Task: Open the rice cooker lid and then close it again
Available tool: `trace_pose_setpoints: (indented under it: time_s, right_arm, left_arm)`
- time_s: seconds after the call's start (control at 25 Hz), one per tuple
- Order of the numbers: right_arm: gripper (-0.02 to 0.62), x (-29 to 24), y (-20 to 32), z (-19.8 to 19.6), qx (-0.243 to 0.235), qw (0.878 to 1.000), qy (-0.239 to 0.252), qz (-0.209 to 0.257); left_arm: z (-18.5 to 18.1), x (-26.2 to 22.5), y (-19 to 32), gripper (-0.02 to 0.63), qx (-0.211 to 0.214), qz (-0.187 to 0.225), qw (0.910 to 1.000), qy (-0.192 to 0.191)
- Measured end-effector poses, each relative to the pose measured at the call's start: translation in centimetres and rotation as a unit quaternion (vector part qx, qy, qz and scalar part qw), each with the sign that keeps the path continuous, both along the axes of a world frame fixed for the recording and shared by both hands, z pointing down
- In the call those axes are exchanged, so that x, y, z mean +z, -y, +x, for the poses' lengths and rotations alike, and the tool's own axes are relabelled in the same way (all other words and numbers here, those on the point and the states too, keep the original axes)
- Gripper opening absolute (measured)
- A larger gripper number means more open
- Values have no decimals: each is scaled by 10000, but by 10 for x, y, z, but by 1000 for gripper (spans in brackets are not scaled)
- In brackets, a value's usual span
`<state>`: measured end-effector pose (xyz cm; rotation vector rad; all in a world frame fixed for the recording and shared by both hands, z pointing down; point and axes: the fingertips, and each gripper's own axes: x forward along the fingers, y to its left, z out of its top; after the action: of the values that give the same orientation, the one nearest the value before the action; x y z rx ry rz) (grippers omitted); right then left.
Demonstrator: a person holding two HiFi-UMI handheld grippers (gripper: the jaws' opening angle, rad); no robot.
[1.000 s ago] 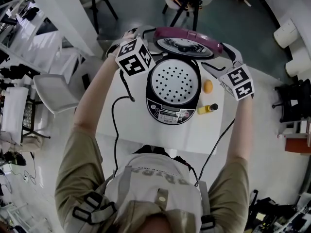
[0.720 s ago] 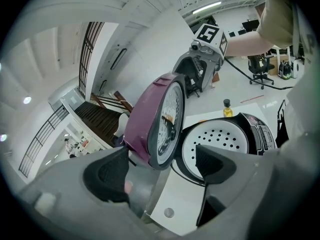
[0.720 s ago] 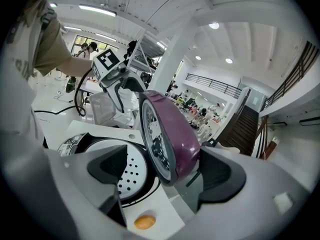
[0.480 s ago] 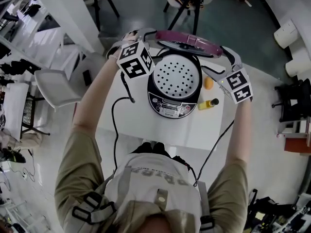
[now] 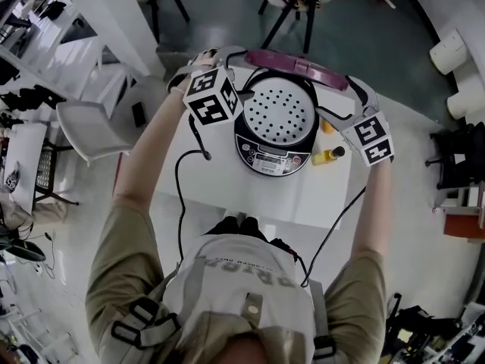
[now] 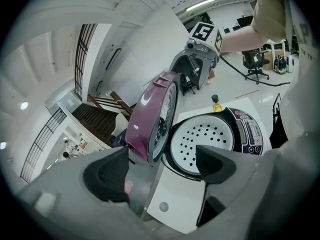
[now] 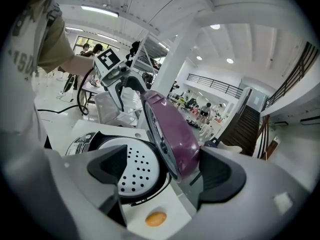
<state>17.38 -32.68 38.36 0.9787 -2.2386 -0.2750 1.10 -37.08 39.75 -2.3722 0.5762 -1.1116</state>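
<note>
Nearest the person, a bare white desk [image 5: 250, 196] with a dark cable [image 5: 179, 188] trailing over its left edge. On it stands the rice cooker [image 5: 271, 156], its control panel facing the person; just to its right lie a small yellow bottle [image 5: 327, 156] with a dark cap and, a little farther back, a small orange object [image 7: 156, 218]. Above the panel the pot mouth is uncovered and shows a white perforated plate [image 5: 282, 112]. At the far side the purple lid [image 5: 295, 61] stands raised on its rear hinge, close to upright and well clear of the body. The left tool [image 6: 160, 166] and the right tool [image 7: 160, 166] flank the lid from either side, each with its jaws spread wide and clamped on nothing; the lid's rim shows between each pair, but whether any pad touches it cannot be told. Judged from this, the opening half of the task is done. The closing half is not: the lid has yet to be swung down and latched.
</note>
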Motion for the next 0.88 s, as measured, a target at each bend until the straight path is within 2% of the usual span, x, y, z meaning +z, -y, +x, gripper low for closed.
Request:
trace_pose_setpoints:
  time_s: [0.88]
  right_arm:
    - [423, 16, -28, -5, -248, 9989, -379, -81]
  left_arm:
    - [-6, 15, -26, 431, 104, 34, 9999, 120]
